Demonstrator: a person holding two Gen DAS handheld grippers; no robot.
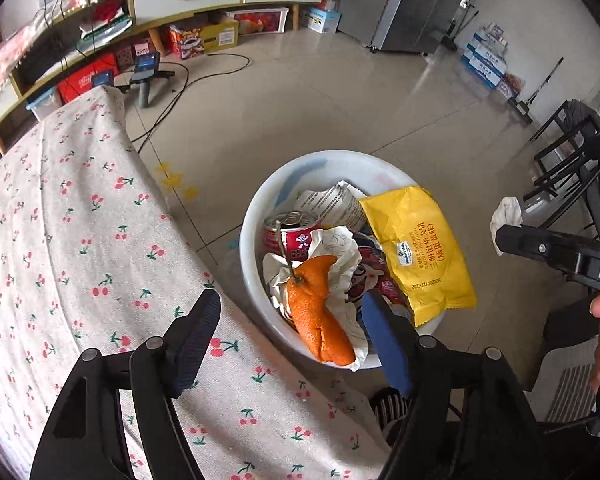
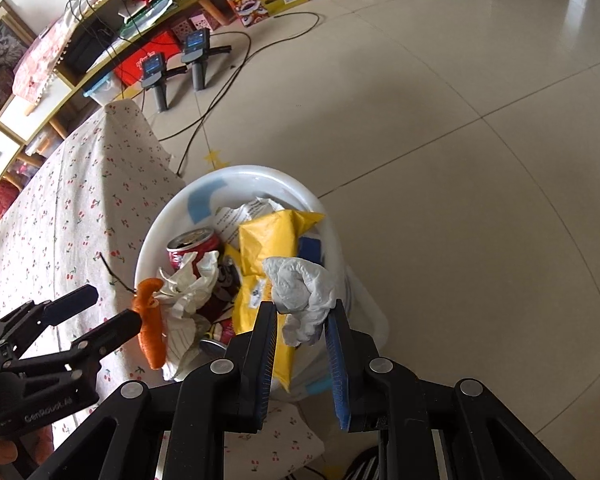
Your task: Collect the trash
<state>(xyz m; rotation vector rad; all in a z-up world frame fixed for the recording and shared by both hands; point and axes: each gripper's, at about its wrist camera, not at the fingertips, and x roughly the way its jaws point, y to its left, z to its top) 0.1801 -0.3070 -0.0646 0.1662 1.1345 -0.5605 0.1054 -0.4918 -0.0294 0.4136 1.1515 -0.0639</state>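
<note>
Right wrist view shows the right gripper pinching a crumpled white tissue wad between its blue-faced pads, jaws narrow and pressed on the paper. The wad hangs above the far side of the round white plastic bin, which stands on the tiled floor just beside the table draped in a cherry-print cloth. Directly under these tongs lies a crinkled yellow snack wrapper; off to their left inside the bin are a red drink can and crushed white paper.

The left gripper stands wide with nothing pressed between its pads. A curled strip of orange peel on a thin dark stem lies between and just beyond its fingers, resting on the paper at the near rim; in the right wrist view one finger looks to touch the peel, though I cannot tell for sure.

The step in hand appears to be dropping the tissue. To do it well, I would bring the right tongs a little further inward over the bin's middle before letting go, since the wad is light and the wrapper below slopes toward the rim, so it could slide off onto the floor. Opening fully and pausing would help the soft paper fall free of the ribbed pads. The left tongs should draw back clear of the peel, which overhangs the edge and might be dragged out.
</note>
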